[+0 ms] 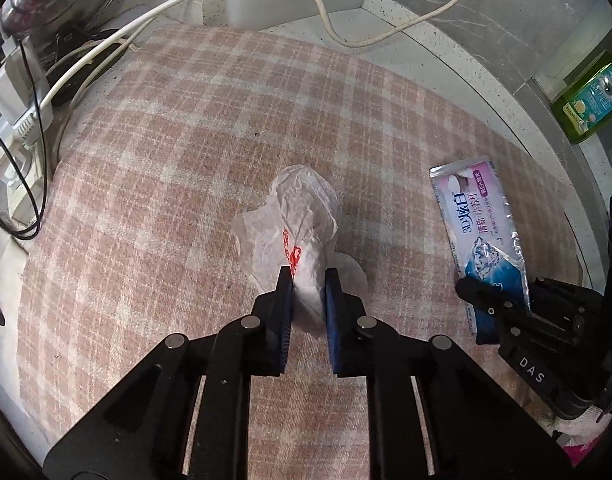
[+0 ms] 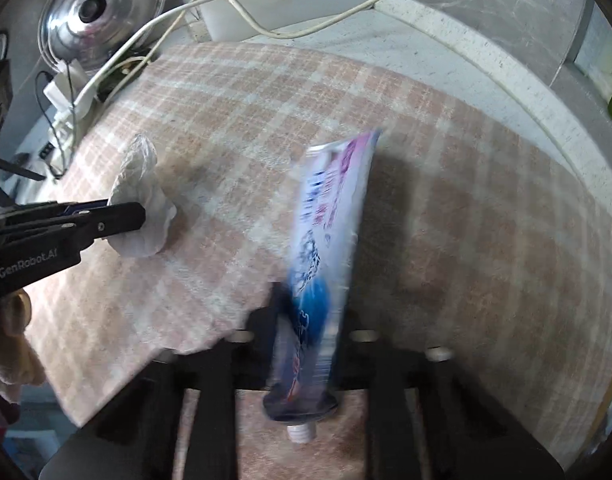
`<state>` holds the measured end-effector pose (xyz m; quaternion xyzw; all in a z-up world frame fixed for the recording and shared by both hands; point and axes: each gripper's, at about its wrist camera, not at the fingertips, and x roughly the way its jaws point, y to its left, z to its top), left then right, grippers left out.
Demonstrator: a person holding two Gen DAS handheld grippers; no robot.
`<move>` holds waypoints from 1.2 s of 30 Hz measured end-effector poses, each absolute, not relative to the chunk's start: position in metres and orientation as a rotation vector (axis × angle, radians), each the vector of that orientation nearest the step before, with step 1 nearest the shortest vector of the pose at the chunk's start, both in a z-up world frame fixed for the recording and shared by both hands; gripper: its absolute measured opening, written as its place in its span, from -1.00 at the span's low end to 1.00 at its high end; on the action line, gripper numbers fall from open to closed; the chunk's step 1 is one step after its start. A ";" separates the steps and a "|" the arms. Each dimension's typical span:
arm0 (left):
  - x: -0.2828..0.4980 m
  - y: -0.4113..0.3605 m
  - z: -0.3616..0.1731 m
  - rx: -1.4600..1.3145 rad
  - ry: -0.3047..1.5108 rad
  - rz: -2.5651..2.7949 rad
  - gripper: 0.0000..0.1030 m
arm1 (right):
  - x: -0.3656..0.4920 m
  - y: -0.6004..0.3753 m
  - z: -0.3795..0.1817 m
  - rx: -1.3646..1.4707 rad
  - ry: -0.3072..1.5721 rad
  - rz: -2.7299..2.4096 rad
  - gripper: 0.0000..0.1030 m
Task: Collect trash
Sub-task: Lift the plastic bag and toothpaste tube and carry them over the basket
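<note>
Two claws were each clamped on trash above the plaid desk (image 1: 186, 160): left claw (image 1: 308, 280) pinching a crumpled tissue (image 1: 302, 216), right claw (image 2: 306, 320) squeezing a toothpaste tube (image 2: 326, 240).

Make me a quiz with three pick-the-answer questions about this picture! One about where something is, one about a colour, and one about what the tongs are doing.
1. Where is the green plastic bottle?
A. On the checked cloth
B. On a ledge beyond the cloth
C. In the left tongs

2. What colour is the print on the crumpled white tissue?
A. Red
B. Green
C. Black

3. What are the right tongs doing?
A. Standing open and empty
B. Gripping the flattened blue, white and pink toothpaste tube
C. Pressing a cable

Answers: 1 B, the bottle stands off the pink checked cloth, at the right edge. 2 A, a red mark shows just above the left tongs, which pinch the tissue. 3 B, the tube sits clamped between the pads, cap end nearest the camera.
</note>
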<state>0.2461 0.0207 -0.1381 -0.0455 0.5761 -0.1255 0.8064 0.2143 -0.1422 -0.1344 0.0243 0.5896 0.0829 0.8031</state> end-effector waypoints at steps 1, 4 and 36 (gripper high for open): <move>0.242 0.022 -0.134 -0.100 1.227 -0.267 -0.75 | 0.213 -0.142 -0.134 0.061 1.260 0.175 -0.90; 0.229 0.034 -0.126 -0.105 1.214 -0.262 -0.75 | 0.208 -0.143 -0.133 0.097 1.256 0.172 -0.93; 0.070 0.092 -0.092 -0.131 1.142 -0.222 -0.75 | 0.082 -0.106 -0.071 0.338 1.197 0.295 -0.94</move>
